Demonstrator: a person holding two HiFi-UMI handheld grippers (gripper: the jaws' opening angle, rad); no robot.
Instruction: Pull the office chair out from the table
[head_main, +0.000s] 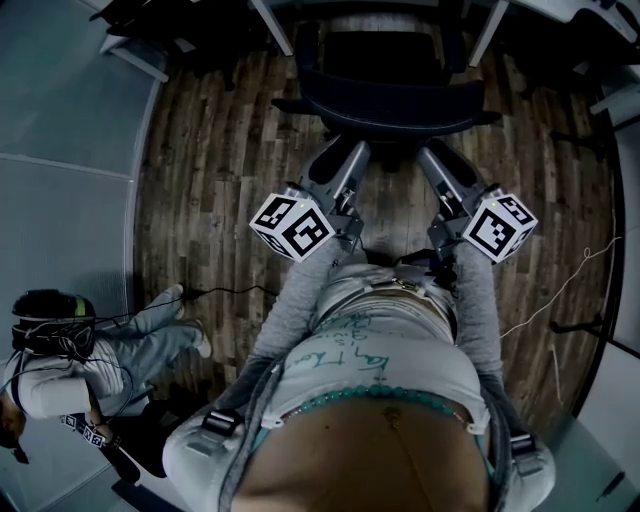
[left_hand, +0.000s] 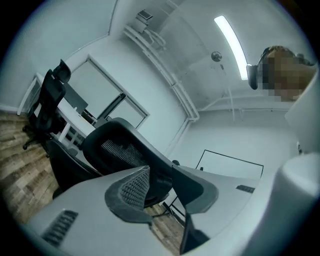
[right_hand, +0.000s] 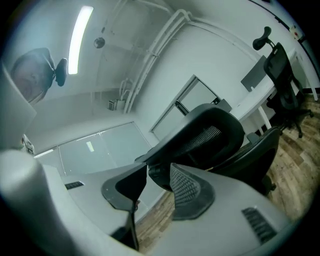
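The dark office chair stands tucked under a white-legged table, its backrest toward me. Both grippers reach level to the top rim of that backrest. My left gripper holds the rim's left part, my right gripper its right part. In the left gripper view the jaws are closed on the dark rim of the mesh backrest, which fills the gap between the pads. The right gripper view shows the same: the jaws pinch the rim below the mesh backrest.
A person sits on the floor at the lower left, beside a black cable. A thin cord and a stand lie on the right. A second office chair stands at another desk.
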